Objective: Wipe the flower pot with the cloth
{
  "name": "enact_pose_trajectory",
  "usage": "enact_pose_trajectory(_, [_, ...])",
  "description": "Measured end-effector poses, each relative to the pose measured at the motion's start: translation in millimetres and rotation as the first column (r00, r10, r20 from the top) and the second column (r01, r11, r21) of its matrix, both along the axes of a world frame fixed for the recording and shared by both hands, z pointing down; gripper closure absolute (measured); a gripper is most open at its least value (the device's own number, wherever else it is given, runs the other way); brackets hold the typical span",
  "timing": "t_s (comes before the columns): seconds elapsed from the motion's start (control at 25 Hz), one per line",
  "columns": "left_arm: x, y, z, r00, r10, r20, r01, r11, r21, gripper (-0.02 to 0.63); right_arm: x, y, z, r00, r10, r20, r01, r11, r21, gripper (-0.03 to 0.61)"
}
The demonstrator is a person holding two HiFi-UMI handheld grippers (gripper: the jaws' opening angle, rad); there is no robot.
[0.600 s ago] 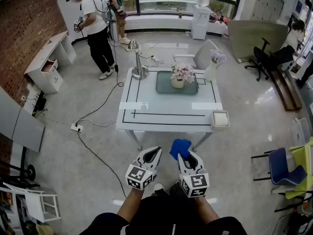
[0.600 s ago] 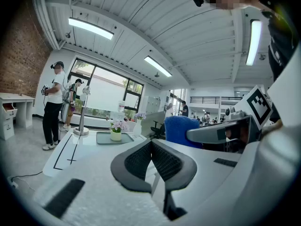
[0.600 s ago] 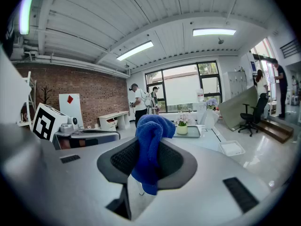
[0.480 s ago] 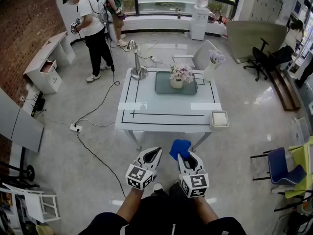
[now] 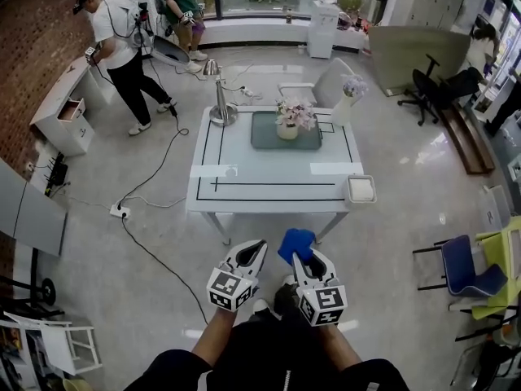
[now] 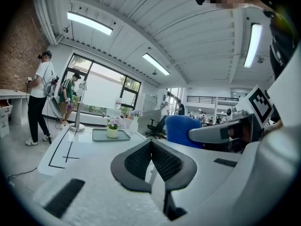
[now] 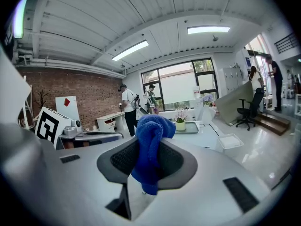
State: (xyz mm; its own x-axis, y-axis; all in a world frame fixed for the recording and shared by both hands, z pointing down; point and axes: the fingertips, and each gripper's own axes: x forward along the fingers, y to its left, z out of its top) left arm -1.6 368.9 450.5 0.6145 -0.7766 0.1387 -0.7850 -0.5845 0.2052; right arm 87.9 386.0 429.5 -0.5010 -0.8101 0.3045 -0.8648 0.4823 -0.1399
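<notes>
Flower pot: the small pale pot (image 5: 286, 131) holding pinkish flowers stands upright on a grey-green tray (image 5: 264, 142) at the far side of the white table (image 5: 277, 190), well apart from both grippers.

Cloth: the blue cloth (image 5: 295, 244) is bunched up and pinched in the right gripper (image 5: 304, 259), with a rounded fold rising above the jaws and a short tail hanging below them.

Right gripper state: clamped on the cloth, jaws pressed against it from both sides, as the right gripper view shows.

Left gripper state: the left gripper (image 5: 251, 256) has its jaws together with nothing between them. It is held just beside the right one, in front of the person's body.

Stage: by the look of it, the approach. The person stands short of the table's near edge and no wiping has begun.

Doing it well: walk up to the near edge and reach over it, bringing the cloth's free fold, not the hard jaws, against the pot's side. The empty left gripper could steady the pot by its rim so that it does not slide on the tray.

Watch for: the lamp (image 5: 218, 96) to the left and the white vase (image 5: 346, 108) to the right flank the tray, so the reach should go in between them. The flowers overhang the pot and are best kept clear of the cloth.
</notes>
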Motion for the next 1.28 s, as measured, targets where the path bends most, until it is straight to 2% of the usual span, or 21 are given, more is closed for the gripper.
enact_pose_trajectory(0.28, [10,-24,7,0.999,0.04,0.001,-0.04,0.999,-0.019,0.606,8,-25,9,0.999,0.034,0.004,-0.034,0.999,-0.033,0.475])
enact_pose_trajectory(0.56, [8,-80,18,0.999,0.03,0.021,-0.03,0.999,-0.032,0.606,1,-86,26,1.0,0.005,0.011,-0.005,0.998,-0.065,0.475])
enact_pose_trajectory(1.0, [-12,-232,32,0.999,-0.023,0.024,0.025,0.996,-0.082,0.606,-11,-247,43,0.999,-0.04,-0.025,0.037,0.994,-0.098,0.475])
enact_pose_trajectory(1.28, [-7,-330,36,0.999,-0.027,0.041,0.031,0.993,-0.112,0.606,13,-368,86,0.995,-0.022,-0.102,0.005,0.988,-0.156,0.474])
